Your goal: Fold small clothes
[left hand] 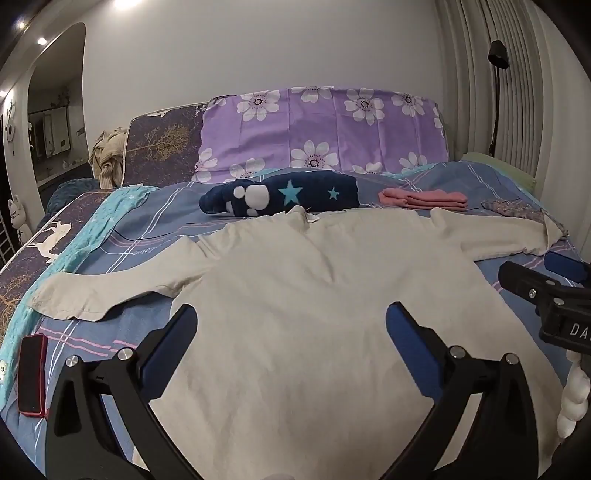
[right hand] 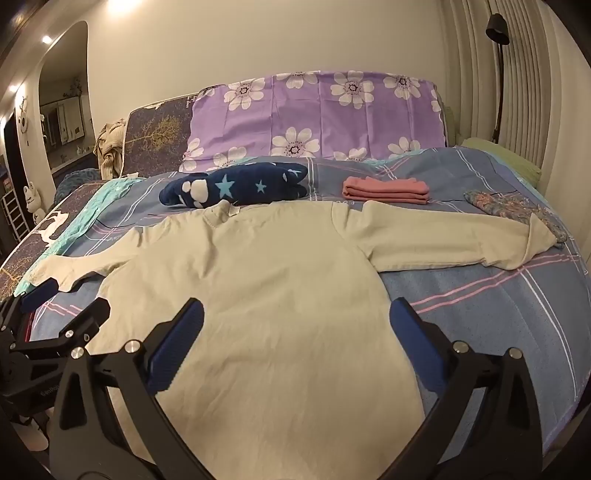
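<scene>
Lying flat on the bed, the cream shirt faces you with its collar toward the pillow and both long sleeves spread sideways. Your left tool hovers over the shirt's lower body with its fingers spread wide and nothing between them. Your right tool is likewise wide open and empty; its left finger sits over the shirt, its right finger over the bare plaid cover just beside the shirt's edge. Whether either tool touches the cloth cannot be told.

Beyond the collar lies a navy star-print bundle, near it but apart. To its right sits a folded pink stack. A floral-print item lies near the right sleeve cuff, the cuff overlapping its edge. A red-cased phone rests on the cover by the left sleeve.

From the left view, your right tool enters at the right edge; from the right view, your left tool shows at the lower left. A black lamp stands by the curtain.
</scene>
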The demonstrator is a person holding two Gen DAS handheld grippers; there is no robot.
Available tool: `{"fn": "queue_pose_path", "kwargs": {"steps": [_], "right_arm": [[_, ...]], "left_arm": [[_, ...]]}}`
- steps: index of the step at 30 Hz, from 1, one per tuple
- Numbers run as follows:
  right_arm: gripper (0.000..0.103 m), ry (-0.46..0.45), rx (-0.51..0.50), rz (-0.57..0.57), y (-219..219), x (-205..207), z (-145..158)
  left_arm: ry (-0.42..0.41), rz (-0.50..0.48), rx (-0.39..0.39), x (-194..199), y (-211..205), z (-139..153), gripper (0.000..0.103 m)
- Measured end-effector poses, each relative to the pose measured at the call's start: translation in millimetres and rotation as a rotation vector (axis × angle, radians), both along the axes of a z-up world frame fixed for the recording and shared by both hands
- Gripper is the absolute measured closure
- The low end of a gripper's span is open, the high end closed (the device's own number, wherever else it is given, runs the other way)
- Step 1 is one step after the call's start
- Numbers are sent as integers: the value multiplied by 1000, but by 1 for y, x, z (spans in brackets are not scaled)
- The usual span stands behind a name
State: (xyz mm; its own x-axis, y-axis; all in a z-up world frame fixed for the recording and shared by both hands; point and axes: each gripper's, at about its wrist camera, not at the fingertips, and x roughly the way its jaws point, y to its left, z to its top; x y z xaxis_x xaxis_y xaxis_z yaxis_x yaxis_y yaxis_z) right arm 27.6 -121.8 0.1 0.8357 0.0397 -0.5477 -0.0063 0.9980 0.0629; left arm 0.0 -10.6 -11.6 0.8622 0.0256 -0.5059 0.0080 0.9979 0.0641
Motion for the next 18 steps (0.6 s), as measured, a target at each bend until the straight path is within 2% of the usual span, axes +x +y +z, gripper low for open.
{"fn": "queue_pose_path", "kwargs": {"steps": [8, 18], "right_arm": [[2, 6, -6, 11, 1, 1, -4], [2, 14, -25, 28, 6, 4, -7]], "left_arm": [[31, 43, 12, 5, 4, -6, 1], [21, 31, 30, 5, 4, -4, 1]]}}
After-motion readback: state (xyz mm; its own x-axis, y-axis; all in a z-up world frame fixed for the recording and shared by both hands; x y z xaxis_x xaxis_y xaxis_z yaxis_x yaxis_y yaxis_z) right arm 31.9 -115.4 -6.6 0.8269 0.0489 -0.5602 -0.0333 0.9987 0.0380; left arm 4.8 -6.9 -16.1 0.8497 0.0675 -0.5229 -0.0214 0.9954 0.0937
